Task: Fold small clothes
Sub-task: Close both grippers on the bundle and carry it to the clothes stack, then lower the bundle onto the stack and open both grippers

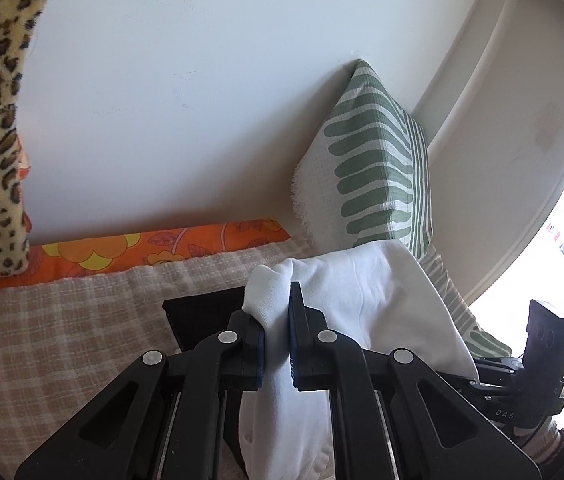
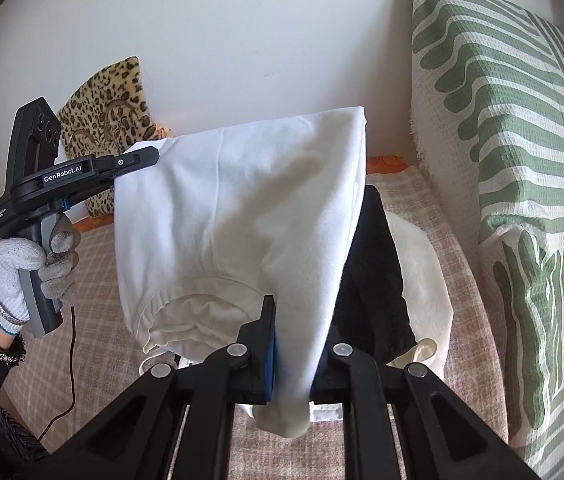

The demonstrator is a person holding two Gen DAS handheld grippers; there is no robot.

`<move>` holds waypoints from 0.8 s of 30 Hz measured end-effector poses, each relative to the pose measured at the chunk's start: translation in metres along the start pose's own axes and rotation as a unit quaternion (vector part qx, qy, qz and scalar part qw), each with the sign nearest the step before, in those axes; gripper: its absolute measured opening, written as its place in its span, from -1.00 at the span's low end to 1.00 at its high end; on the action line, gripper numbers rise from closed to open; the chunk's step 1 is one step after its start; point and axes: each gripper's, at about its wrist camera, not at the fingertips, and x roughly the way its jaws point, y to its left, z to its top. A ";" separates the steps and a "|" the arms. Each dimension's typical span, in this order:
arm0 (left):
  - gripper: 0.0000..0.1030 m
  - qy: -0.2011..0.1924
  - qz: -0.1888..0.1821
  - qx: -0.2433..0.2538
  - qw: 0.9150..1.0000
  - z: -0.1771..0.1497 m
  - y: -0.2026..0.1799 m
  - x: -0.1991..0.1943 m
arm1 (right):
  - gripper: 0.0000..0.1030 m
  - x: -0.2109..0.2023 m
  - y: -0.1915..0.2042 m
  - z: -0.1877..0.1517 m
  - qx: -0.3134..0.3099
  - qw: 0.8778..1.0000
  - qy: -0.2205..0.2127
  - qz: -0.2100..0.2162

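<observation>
Two grippers' fingers clamped on white garment (image 2: 233,216): left gripper (image 2: 149,158) marked "GenRobot.AI"; right gripper (image 2: 294,344).

"GenRobot.AI" stands in white on the black body of the left hand-held gripper (image 2: 153,157); "DAS" shows on the right hand-held gripper's (image 1: 478,380) body.

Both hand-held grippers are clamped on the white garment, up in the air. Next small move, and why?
Probably lower both together to lay it flat on the plaid cover. The left hand-held gripper and right hand-held gripper each pinch an edge of the white garment, which hangs sagging between them above a black garment, so no fold line can be set yet.
</observation>
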 end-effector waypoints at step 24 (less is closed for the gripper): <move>-0.74 -0.017 0.092 0.098 0.991 -0.002 -0.041 0.016 | -0.24 0.009 -0.040 0.001 0.045 0.995 -0.009 -0.085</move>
